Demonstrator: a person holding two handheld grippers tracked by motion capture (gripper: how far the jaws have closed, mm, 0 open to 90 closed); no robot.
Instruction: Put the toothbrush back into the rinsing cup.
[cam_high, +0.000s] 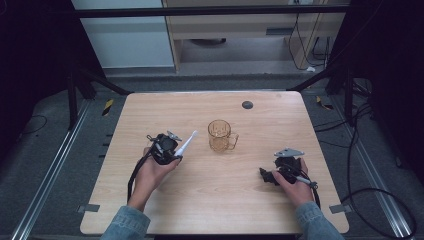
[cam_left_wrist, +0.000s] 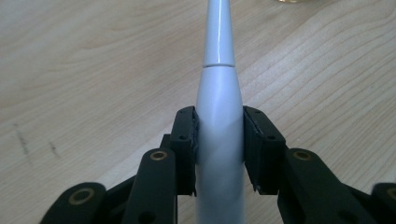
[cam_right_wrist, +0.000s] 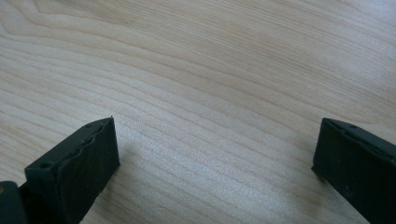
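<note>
A white electric toothbrush (cam_high: 186, 144) is clamped in my left gripper (cam_high: 176, 155), left of the table's middle. In the left gripper view both black pads press on the toothbrush (cam_left_wrist: 218, 116) handle, whose thin neck runs up and away above the wood. An amber glass mug (cam_high: 220, 136) with a handle stands upright just right of the brush tip. My right gripper (cam_high: 266, 175) rests near the front right of the table. In the right gripper view, the right gripper (cam_right_wrist: 215, 154) has its jaws wide apart with only wood between them.
A small dark round hole cover (cam_high: 247, 105) sits near the table's far edge. The wooden table (cam_high: 200, 200) is bordered by black frame bars and floor cables at the right.
</note>
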